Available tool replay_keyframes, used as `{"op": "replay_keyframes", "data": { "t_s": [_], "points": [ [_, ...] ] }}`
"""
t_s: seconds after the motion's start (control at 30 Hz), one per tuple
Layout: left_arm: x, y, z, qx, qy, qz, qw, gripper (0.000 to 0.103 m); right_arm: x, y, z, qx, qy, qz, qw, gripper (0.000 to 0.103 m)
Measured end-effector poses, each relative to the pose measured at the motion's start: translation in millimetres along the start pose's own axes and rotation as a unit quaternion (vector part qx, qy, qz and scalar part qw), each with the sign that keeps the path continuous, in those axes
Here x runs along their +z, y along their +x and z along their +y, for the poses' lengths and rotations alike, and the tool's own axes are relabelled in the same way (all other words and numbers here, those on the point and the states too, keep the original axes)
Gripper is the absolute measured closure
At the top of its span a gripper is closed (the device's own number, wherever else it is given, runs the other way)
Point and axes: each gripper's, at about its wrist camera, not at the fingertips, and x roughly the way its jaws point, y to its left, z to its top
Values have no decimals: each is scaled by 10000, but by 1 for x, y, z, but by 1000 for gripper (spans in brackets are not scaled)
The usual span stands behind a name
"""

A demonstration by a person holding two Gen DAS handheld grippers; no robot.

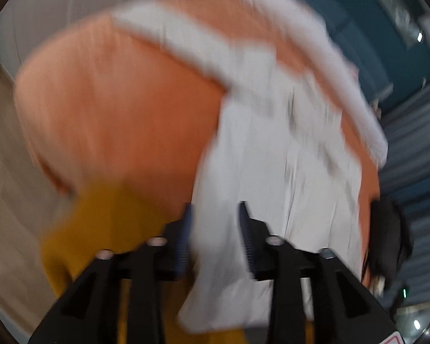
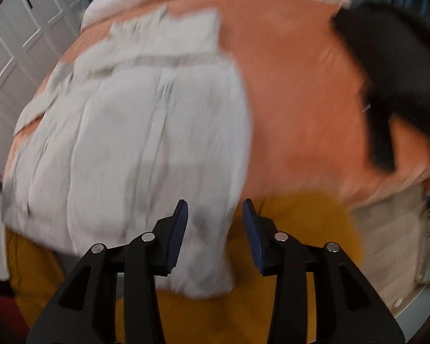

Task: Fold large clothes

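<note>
pale grey quilted garment (image 2: 134,132) spread on orange bedcover (image 2: 295,100) | left hand-held gripper (image 1: 215,218) part-open, garment hem between jaws, grip unclear | right hand-held gripper (image 2: 215,215) likewise

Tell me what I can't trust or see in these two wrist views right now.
- Left wrist view: motion blur smears the pale grey garment; its seams and edges are unreadable.
- Left wrist view: whether the left gripper pads touch the cloth between them is unclear.
- Right wrist view: the black fabric item is blurred and partly cut off by the lens rim.
- Right wrist view: the mustard-yellow cloth is hidden by the right gripper.
</note>
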Motion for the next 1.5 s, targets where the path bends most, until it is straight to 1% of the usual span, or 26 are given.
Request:
{"op": "replay_keyframes", "data": {
  "t_s": [0.03,0.07,0.1,0.13,0.17,0.23,0.27,0.3,0.37,0.5,0.6,0.67,0.73,0.83,0.9,0.93,0.97,1.0,1.03,1.13,1.2,1.27,1.3,1.4,1.47,1.5],
  "points": [
    [19,-11,0,25,-5,-413,9991,46,11,-7,-1,-9,52,-210,9998,64],
    [34,-16,3,73,-33,-657,9978,37,19,-10,-1,-6,91,-396,9992,63],
    [53,-20,3,123,-61,-1016,9947,35,33,-12,3,58,110,-629,9979,62],
    [66,-19,5,208,-78,-1198,9926,30,46,-8,11,158,93,-741,9971,62],
    [86,-10,8,333,-146,-1342,9903,30,65,-2,26,292,53,-838,9960,62],
    [108,11,19,411,-324,-1358,9894,30,91,11,57,614,-84,-922,9938,62],
    [120,23,26,346,-461,-1278,9901,30,107,22,80,758,-218,-944,9924,62],
    [135,44,35,405,-699,-1158,9900,29,114,30,97,825,-332,-959,9914,62],
    [146,60,59,390,-1009,-1082,9882,29,139,54,145,954,-695,-980,9882,62],
    [165,103,92,821,-1375,-992,9821,29,174,109,207,1081,-942,-762,9867,64],
    [175,122,103,892,-1641,-966,9776,29,196,144,234,992,-966,-694,9879,64],
    [180,132,111,793,-1871,-876,9752,29,208,166,248,992,-948,-640,9885,64],
    [184,139,119,808,-1977,-1051,9712,29,213,183,257,931,-997,-535,9892,64],
    [194,143,114,827,-1920,-1198,9705,28,213,212,268,842,-1051,-331,9903,65],
    [202,149,113,682,-1896,-1275,9711,36,208,224,271,741,-1141,-344,9901,64],
    [206,152,110,536,-1845,-1270,9731,69,205,227,271,737,-1132,-384,9901,64],
    [210,154,105,456,-1787,-1195,9756,86,204,229,271,743,-1123,-414,9900,64],
    [217,154,100,407,-1723,-1272,9759,89,203,230,271,745,-1125,-448,9898,64],
    [221,147,93,280,-1622,-1427,9760,99,202,231,271,746,-1131,-484,9896,64],
    [235,119,60,-50,-1269,-1789,9756,101,200,230,269,773,-1133,-598,9887,64],
    [241,99,28,-251,-899,-1990,9755,102,198,230,268,805,-1115,-688,9881,64],
    [246,81,-13,-482,-480,-2167,9739,103,198,228,266,861,-1076,-736,9877,64],
    [248,70,-42,-687,-194,-2242,9719,103,199,228,264,895,-1051,-740,9877,64],
    [243,51,-120,-1239,514,-2315,9635,103,198,226,256,1117,-909,-748,9868,63],
    [232,51,-174,-1591,969,-2180,9580,103,199,225,251,1272,-805,-736,9859,62],
    [223,57,-209,-1788,1246,-1990,9555,103,199,218,246,1444,-699,-721,9844,57]
  ]
}}
